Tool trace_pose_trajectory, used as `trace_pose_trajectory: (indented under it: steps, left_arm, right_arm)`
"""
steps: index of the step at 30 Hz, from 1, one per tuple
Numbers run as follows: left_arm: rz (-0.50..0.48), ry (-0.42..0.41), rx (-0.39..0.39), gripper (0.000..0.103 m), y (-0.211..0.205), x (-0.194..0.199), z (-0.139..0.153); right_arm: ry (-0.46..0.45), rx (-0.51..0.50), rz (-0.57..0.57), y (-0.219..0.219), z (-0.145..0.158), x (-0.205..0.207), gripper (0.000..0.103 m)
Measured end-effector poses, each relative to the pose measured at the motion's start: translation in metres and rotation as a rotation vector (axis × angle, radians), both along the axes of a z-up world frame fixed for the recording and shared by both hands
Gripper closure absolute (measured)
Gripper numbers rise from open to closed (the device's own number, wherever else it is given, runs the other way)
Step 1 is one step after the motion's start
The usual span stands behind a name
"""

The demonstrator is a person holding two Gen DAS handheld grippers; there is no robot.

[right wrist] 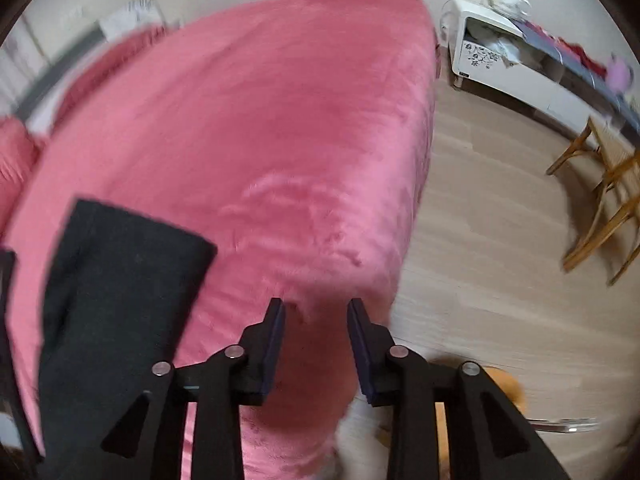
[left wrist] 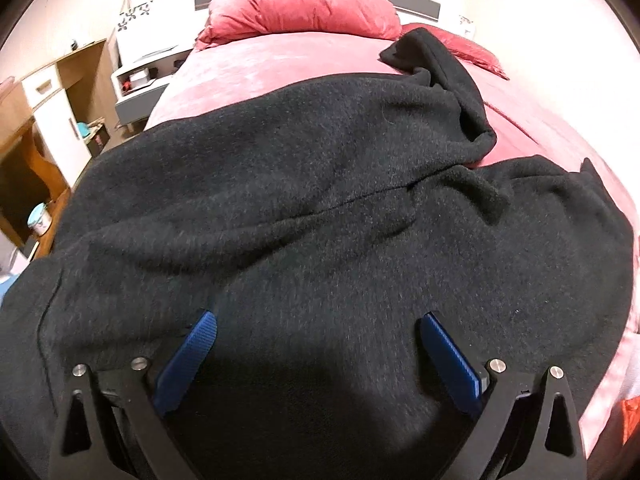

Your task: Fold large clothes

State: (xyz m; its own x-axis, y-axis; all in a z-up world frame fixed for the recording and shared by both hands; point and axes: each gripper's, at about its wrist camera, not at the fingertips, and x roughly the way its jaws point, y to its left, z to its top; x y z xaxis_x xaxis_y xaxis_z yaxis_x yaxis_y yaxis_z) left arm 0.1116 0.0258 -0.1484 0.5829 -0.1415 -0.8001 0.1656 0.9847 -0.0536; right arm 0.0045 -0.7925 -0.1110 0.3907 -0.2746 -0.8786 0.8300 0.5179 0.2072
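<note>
Left gripper [left wrist: 316, 320] wide open over the coat [left wrist: 320, 208]; right gripper [right wrist: 316, 308] part-open, empty, beside the sleeve [right wrist: 120, 280]; a one-layer pinch could drag the coat crooked.

A large black fleece garment [left wrist: 320, 216] lies spread and rumpled across a bed covered in a pink blanket [left wrist: 256, 68], one sleeve [left wrist: 448, 84] stretching towards a red pillow [left wrist: 300, 8] at the headboard. The left gripper [left wrist: 316, 320] hangs over the dark fabric, its blue pads [left wrist: 452, 356] wide apart.

Both hand-held grippers [left wrist: 316, 328] [right wrist: 316, 312] open, empty
</note>
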Motion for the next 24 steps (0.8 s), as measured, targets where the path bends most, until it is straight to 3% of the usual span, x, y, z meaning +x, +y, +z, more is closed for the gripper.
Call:
trace_pose_trajectory:
  steps: [4,6,10,12,15,17,20,21,24]
  left_arm:
    - [0.013,-0.036,0.057,0.001,-0.006,-0.011,0.003]
    - [0.011,-0.02,0.076,0.001,-0.008,-0.009,0.0]
    - [0.017,-0.005,0.051,0.0,-0.004,-0.006,-0.002]
    - [0.017,-0.003,0.046,0.0,-0.002,-0.006,-0.003]
    - [0.017,-0.003,0.036,0.0,-0.002,-0.005,-0.005]
    - [0.015,-0.009,0.035,0.0,-0.002,-0.006,-0.006]
    - [0.013,-0.013,0.026,0.0,-0.001,-0.006,-0.008]
    - [0.013,-0.013,0.022,0.0,-0.001,-0.005,-0.008]
    - [0.012,-0.014,0.019,0.0,0.0,-0.006,-0.009]
  right_arm:
    - [-0.175,-0.034,0.115,0.016,0.029,0.019,0.064]
    - [-0.187,-0.04,0.248,0.038,0.039,0.054,0.064]
    - [-0.086,-0.131,0.458,0.082,0.039,0.136,0.063]
    - [0.013,-0.207,0.525,0.099,0.04,0.18,0.06]
    - [0.138,-0.299,0.578,0.098,0.017,0.219,0.059]
    - [0.19,-0.305,0.595,0.09,0.004,0.233,0.059]
    - [0.225,-0.224,0.625,0.074,-0.02,0.242,0.053]
    - [0.185,-0.202,0.617,0.07,-0.022,0.238,0.054]
    - [0.058,-0.152,0.6,0.064,-0.022,0.221,0.092]
